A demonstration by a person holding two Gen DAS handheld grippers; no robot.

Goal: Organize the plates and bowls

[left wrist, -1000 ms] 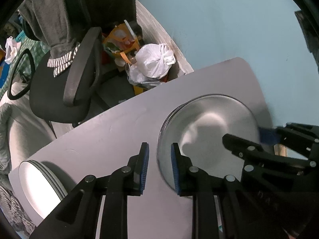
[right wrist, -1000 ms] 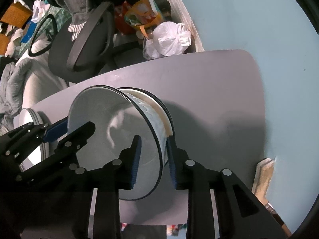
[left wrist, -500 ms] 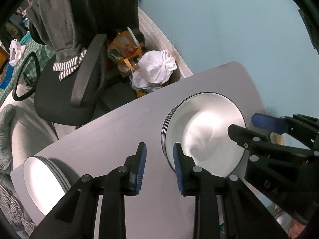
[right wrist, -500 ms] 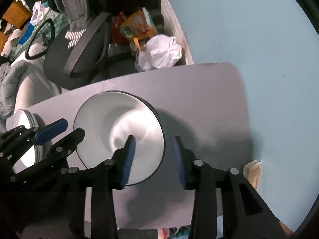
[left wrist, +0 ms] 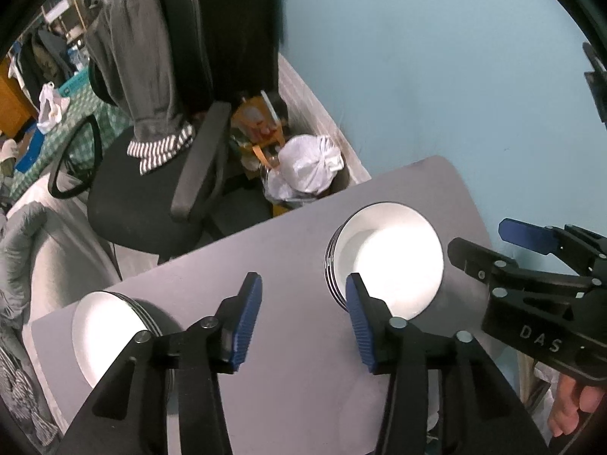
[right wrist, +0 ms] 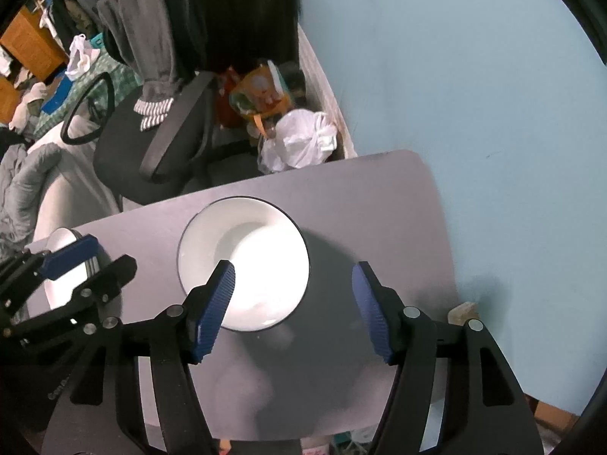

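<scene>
Two piles sit apart on the table [right wrist: 379,189]: bowls [right wrist: 242,261] together, plates [left wrist: 110,333] together, so like goes with like. Left gripper [left wrist: 303,314] and right gripper [right wrist: 294,303] both hang wide apart, holding nothing.

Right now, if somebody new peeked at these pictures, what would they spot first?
Probably the bright white round bowls with dark rims, stacked in the middle of the grey table and glowing under the light. Next, the stack of white plates at the table's left edge. Then the blue-padded left gripper and right gripper, both open above the table and holding nothing.
</scene>
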